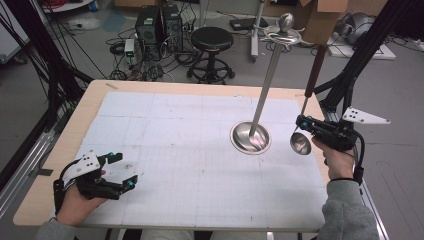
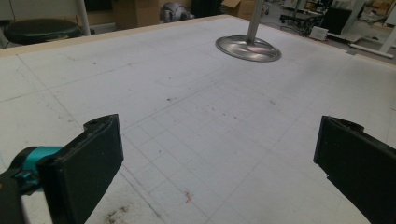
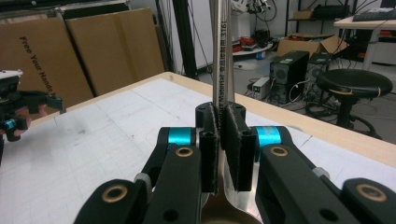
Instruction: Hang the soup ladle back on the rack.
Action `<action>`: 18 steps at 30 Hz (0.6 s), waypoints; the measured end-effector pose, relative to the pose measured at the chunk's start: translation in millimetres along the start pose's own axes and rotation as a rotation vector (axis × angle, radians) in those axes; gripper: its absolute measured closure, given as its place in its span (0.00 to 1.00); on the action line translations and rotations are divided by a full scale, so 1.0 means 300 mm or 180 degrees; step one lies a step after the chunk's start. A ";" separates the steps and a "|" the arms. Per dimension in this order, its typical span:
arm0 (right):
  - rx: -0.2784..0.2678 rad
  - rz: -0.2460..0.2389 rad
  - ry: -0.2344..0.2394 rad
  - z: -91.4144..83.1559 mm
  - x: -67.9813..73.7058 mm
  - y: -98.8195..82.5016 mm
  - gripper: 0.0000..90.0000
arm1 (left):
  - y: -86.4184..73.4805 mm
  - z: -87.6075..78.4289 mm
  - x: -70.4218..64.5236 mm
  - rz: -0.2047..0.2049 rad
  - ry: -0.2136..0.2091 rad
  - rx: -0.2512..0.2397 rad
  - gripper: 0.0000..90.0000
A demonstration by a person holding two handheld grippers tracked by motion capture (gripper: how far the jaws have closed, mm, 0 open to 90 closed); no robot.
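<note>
Ladle (image 1: 301, 142) work is what the scene turns on, but the biggest thing in it is the table (image 1: 150, 86), a pale wooden top covered by a white gridded mat (image 1: 175, 150). Toward its far right stands a utensil stand (image 1: 250, 137), a round steel base with a tall pole rising to hooks and a knob, presumably the place where the utensil hangs. Just beside that base, at the mat's right edge, the ladle is carried upright, its bowl low and near the mat, its dark handle pointing up. Such a hold likely keeps the handle's top end free for a hook. The right gripper (image 1: 302, 121) has its jaws pressed together on the thin steel shank just above the bowl; the right gripper view shows the pads (image 3: 236, 140) pinching the stamped metal. The left gripper (image 1: 122, 170) rests at the near left, well apart, jaws spread with nothing between them, apparently waiting.
</note>
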State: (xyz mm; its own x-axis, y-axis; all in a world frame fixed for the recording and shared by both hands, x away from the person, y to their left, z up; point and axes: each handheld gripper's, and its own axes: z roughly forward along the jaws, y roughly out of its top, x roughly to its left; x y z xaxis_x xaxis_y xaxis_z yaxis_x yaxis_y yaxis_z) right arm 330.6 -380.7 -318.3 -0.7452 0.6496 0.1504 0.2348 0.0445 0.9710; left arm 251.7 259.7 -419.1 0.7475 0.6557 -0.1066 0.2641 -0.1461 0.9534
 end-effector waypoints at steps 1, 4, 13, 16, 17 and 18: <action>-0.0004 -0.0006 -0.0005 0.000 0.000 0.006 0.94 | 0.000 0.000 0.000 0.0004 -0.0001 0.0003 0.02; 0.0014 -0.0025 -0.0030 0.001 -0.001 0.021 0.94 | -0.001 0.001 0.000 0.0013 -0.0008 0.0008 0.02; 0.0066 -0.0035 -0.0039 0.013 -0.006 0.046 0.94 | -0.003 -0.004 0.003 -0.0030 -0.0048 -0.0005 0.02; 0.0084 -0.0032 -0.0034 0.020 -0.005 0.050 0.94 | -0.003 -0.005 0.002 -0.0023 -0.0040 -0.0008 0.02; 0.0080 -0.0036 -0.0031 0.022 -0.005 0.051 0.94 | -0.003 -0.005 0.001 -0.0023 -0.0038 -0.0010 0.02; 0.0070 -0.0042 -0.0027 0.023 -0.006 0.051 0.94 | -0.003 -0.005 0.001 -0.0022 -0.0036 -0.0011 0.02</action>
State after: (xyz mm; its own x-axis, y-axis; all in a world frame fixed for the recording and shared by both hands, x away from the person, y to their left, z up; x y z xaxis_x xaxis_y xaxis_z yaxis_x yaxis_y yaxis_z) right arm 340.1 -375.9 -304.9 -0.7431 0.6552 0.1359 0.2387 0.0699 0.9686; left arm 250.8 261.3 -419.6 0.7525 0.6482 -0.1163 0.2672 -0.1391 0.9535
